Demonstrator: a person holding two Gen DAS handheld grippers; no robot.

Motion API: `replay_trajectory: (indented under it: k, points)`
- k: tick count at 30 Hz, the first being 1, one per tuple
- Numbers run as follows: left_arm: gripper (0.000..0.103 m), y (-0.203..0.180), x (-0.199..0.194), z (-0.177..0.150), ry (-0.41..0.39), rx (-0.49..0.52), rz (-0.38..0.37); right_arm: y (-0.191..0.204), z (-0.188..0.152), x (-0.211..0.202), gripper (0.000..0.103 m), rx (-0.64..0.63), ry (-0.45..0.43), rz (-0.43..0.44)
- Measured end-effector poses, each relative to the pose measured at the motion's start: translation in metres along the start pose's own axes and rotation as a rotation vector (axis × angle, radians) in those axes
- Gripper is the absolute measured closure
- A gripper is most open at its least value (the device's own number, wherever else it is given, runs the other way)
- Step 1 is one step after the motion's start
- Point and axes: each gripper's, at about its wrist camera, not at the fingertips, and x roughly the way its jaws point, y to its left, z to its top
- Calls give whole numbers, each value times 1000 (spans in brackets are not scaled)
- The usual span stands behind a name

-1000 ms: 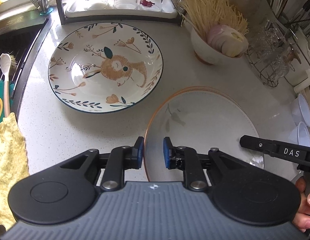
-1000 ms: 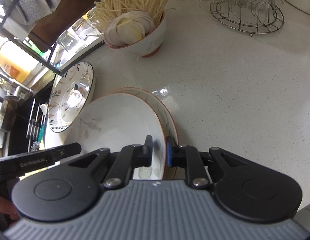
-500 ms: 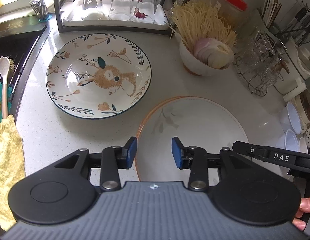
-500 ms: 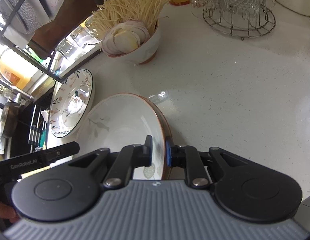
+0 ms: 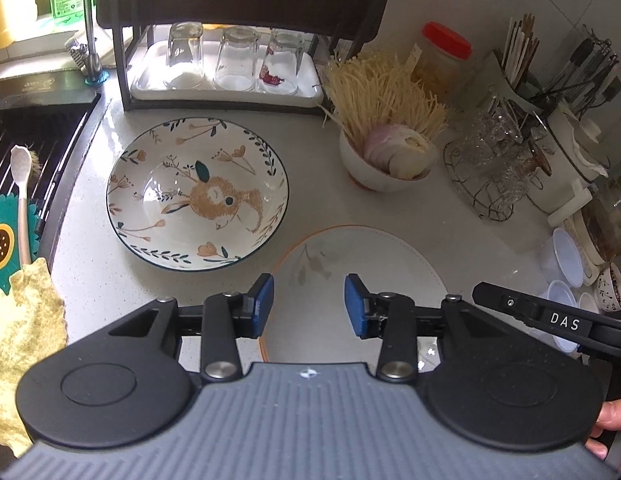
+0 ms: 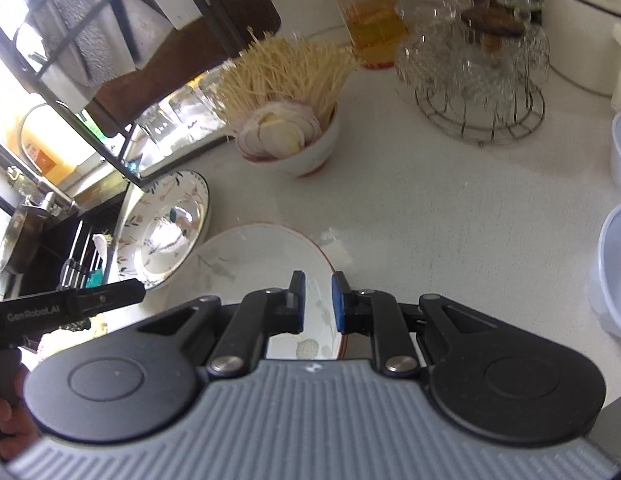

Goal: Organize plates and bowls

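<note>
A white plate with an orange rim (image 5: 362,276) lies flat on the white counter, also in the right wrist view (image 6: 250,264). A larger bowl-plate with a rabbit picture (image 5: 198,194) sits to its left, seen too in the right wrist view (image 6: 162,228). My left gripper (image 5: 308,306) is open and empty above the orange-rimmed plate's near left edge. My right gripper (image 6: 316,302) is open a little and empty, raised above that plate's right rim.
A bowl of noodles and onion slices (image 5: 384,160) stands behind the plate. A rack with upturned glasses (image 5: 230,64) is at the back, a wire stand of glassware (image 5: 494,164) to the right, plastic cups (image 5: 566,264) far right, the sink (image 5: 34,148) left.
Both grippers let go of the orange-rimmed plate, opened and pulled up and back. The plate, tilted before, now lies flat on the counter.
</note>
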Motion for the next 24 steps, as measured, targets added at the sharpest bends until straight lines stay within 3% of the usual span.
replay_trajectory:
  k: [14,24]
  points:
    - [58,-44,-84,19,-132,101,-47,21,20,-93,85,-82,-236,57]
    - [58,-63,-113,14,-162,107,-70,24,8,-128,85,-37,-305,81]
